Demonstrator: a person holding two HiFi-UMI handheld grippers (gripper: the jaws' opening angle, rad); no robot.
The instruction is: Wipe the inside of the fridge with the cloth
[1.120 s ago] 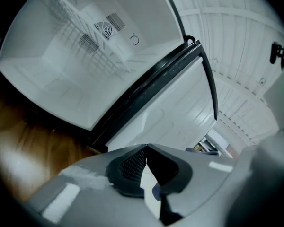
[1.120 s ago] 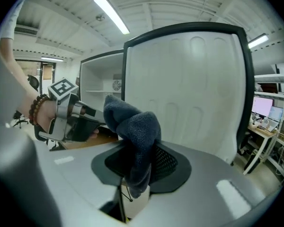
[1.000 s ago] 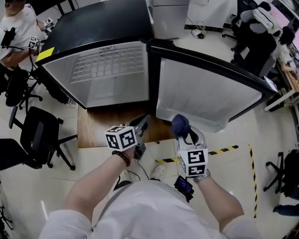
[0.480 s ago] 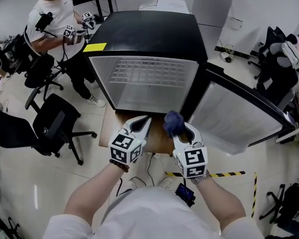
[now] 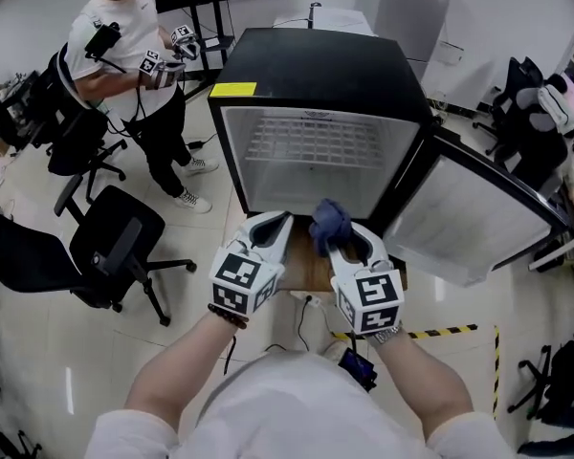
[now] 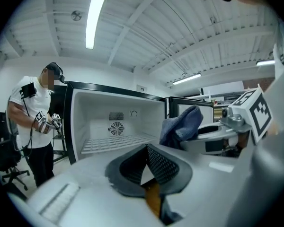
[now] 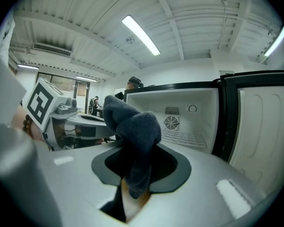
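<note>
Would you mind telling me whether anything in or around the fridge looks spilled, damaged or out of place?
Nothing stands out. The fridge has its door swung wide; inside is only a level wire shelf, with no visible spill or stain. The cloth is bunched in the right gripper; the left gripper is shut, empty.

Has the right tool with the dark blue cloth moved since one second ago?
Yes. The right tool and its dark blue cloth came closer to the open black fridge.

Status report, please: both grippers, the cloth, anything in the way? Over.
Left gripper shut, empty. Right gripper shut on the blue cloth. Fridge open, cloth not yet inside. A person stands beside it, clear of the opening.
</note>
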